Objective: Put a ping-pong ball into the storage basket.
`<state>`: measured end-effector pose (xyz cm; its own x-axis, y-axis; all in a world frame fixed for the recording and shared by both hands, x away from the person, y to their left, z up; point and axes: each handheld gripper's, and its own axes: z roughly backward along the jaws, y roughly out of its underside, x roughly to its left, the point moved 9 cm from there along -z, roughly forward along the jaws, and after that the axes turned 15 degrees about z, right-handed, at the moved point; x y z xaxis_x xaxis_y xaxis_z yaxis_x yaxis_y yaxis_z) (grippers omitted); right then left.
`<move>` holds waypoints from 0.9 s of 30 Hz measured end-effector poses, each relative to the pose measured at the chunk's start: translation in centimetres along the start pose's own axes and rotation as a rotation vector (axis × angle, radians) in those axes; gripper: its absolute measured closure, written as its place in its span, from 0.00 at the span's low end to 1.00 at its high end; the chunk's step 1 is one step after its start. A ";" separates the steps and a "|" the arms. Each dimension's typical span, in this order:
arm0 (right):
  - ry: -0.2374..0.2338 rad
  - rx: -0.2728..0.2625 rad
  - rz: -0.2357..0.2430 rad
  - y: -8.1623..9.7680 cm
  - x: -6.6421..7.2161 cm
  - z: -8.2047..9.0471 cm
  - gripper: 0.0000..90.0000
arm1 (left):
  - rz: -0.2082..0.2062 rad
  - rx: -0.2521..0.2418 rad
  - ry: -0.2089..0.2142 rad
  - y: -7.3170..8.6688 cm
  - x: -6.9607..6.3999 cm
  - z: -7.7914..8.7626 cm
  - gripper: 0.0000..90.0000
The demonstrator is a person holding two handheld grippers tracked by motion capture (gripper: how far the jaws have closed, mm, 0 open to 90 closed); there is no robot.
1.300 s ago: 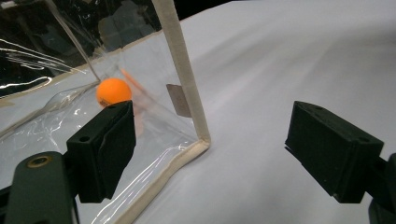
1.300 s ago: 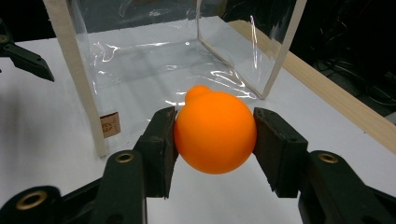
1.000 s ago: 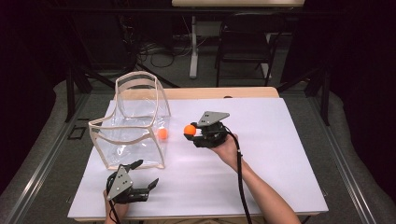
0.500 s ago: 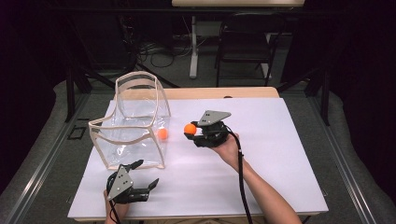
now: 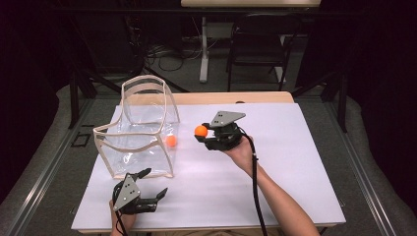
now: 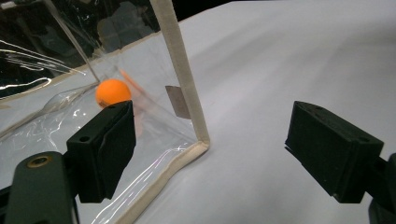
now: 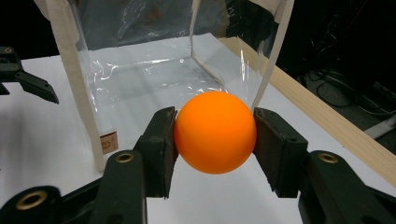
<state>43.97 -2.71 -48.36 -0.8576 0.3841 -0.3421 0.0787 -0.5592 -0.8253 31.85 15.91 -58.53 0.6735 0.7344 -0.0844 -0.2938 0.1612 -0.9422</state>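
Ball held just outside the bag

Bag [image 5: 140,142], clear with cream trim, stands at the table's [image 5: 295,196] left, one orange ball [image 5: 171,140] seemingly already inside at its right wall. Left gripper [image 5: 150,184] rests near the bag's front corner, jaws wide and empty. Right gripper [image 5: 200,133], mid-table, is clamped on a second orange ball [image 7: 215,132], just right of the bag and pointing at it.

Risks, as I judge them: the ball may strike the trim and bounce off, or the soft bag may tip or slide when nudged, since nothing steadies it.

Bag's opening is hard to make out through the glare, and whether the first ball touches the wall is unclear.
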 end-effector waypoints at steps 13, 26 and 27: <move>0.008 -0.014 0.018 -1.5 -0.8 0.4 0.56 | 0.000 -0.003 -0.002 0.0 0.0 0.0 0.18; 0.020 -0.027 0.035 -2.9 -1.3 0.9 0.56 | -0.002 -0.004 -0.001 -0.1 0.0 0.1 0.18; 0.018 -0.027 0.035 -3.0 -1.3 0.9 0.56 | -0.002 -0.003 -0.002 0.0 0.0 0.0 0.18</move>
<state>44.40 -2.24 -45.01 -0.8445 0.3780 -0.3793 0.1229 -0.5525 -0.8244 31.85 15.95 -58.47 0.6729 0.7351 -0.0822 -0.2903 0.1602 -0.9434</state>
